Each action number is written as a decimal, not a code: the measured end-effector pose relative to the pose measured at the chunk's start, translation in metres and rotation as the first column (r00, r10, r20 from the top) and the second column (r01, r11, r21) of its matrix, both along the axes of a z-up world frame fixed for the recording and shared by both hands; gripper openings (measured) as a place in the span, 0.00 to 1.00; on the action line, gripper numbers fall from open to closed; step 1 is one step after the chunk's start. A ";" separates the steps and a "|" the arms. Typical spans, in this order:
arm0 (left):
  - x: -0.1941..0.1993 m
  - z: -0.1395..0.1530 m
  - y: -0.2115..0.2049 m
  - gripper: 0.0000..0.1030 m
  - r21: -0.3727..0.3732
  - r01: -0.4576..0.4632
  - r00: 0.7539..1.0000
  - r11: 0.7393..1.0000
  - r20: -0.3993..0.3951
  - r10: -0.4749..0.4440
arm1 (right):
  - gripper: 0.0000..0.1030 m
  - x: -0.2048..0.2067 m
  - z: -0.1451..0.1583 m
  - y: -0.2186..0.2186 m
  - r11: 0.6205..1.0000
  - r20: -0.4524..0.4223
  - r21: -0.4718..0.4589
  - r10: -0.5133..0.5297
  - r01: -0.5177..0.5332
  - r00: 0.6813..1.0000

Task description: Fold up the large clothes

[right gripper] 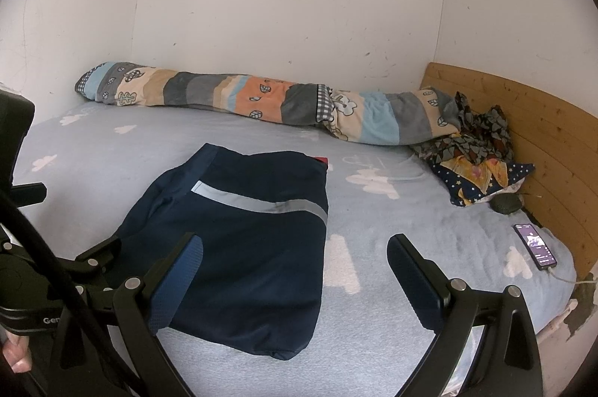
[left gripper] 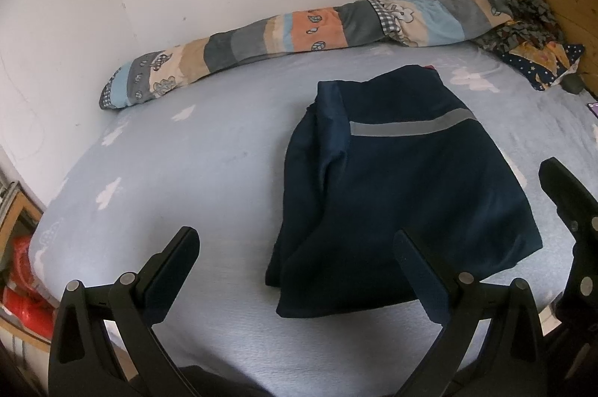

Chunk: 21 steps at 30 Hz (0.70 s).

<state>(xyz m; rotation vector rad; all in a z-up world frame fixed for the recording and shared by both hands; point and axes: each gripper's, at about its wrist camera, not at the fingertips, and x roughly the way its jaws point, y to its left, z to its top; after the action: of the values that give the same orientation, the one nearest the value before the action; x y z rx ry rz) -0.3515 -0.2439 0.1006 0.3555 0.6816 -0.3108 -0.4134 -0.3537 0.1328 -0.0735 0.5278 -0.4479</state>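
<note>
A bed (right gripper: 392, 303) in a pale blue cloud-print sheet fills both views, with a rolled striped quilt (right gripper: 239, 94) along the wall and a wooden headboard (right gripper: 542, 135) at one end. On the middle of the sheet lies a navy garment (right gripper: 243, 247) with a grey stripe, folded into a flat packet, and a phone (right gripper: 535, 245) rests near the headboard. Both grippers hover above the near edge with jaws spread wide and nothing between them: the left gripper (left gripper: 295, 255) over the garment's near-left corner, the right gripper (right gripper: 295, 260) over its right edge
</note>
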 end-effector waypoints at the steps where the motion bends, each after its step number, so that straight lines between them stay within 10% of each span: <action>1: 0.000 0.000 0.000 1.00 0.001 0.000 1.000 1.000 0.000 0.000 | 0.98 -0.001 0.000 0.001 1.000 0.001 -0.002 -0.001 0.001 1.000; 21: 0.004 -0.004 0.002 1.00 -0.005 -0.001 0.999 1.000 -0.034 0.000 | 0.98 -0.001 0.002 0.001 1.000 0.005 -0.008 0.004 -0.004 1.000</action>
<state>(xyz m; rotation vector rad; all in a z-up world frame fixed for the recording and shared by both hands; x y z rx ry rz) -0.3476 -0.2415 0.0970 0.3456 0.7137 -0.3188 -0.4149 -0.3527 0.1344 -0.0815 0.5209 -0.4459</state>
